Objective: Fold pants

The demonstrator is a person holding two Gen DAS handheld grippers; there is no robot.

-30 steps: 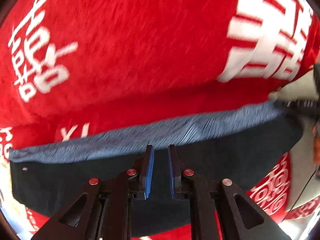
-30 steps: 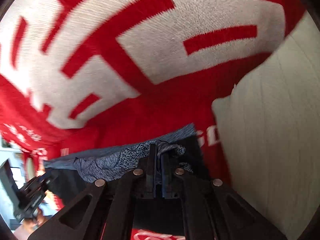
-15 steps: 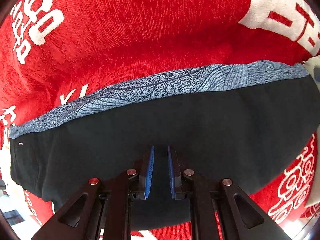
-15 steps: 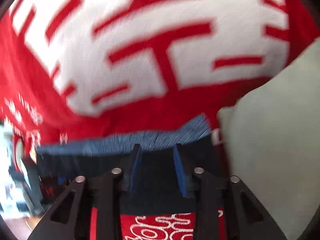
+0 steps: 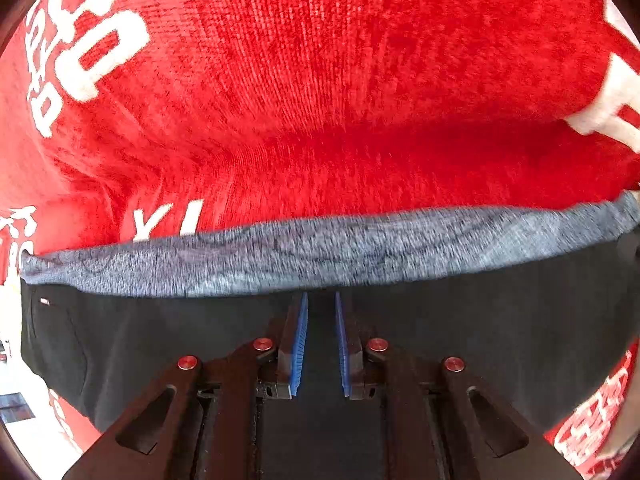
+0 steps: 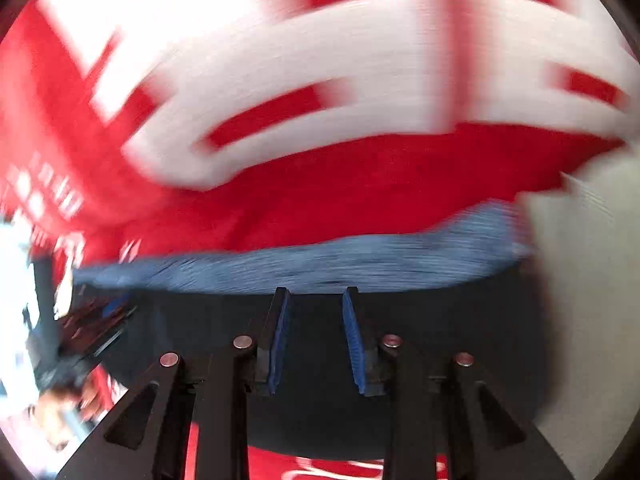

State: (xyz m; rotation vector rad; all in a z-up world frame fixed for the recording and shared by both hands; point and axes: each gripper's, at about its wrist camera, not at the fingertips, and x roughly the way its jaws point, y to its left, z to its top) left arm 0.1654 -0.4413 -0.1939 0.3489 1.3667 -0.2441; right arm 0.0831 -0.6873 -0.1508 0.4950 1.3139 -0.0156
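Black pants [image 5: 480, 344] lie crosswise, grey-blue waistband [image 5: 320, 252] farthest from cameras.

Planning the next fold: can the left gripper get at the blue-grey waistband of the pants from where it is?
Probably yes. The left gripper is open over the dark pants, its fingertips right at the waistband, with nothing lying between them.

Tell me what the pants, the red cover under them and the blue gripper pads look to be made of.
Pants: matte black woven or knit cloth, with a heathered blue-grey patterned band, probably jersey. Red cover: plush, looks like chenille or terry, with ribbed pile and white woven-in characters. Pads on the left gripper: blue, finely ridged, likely rubber or soft plastic.
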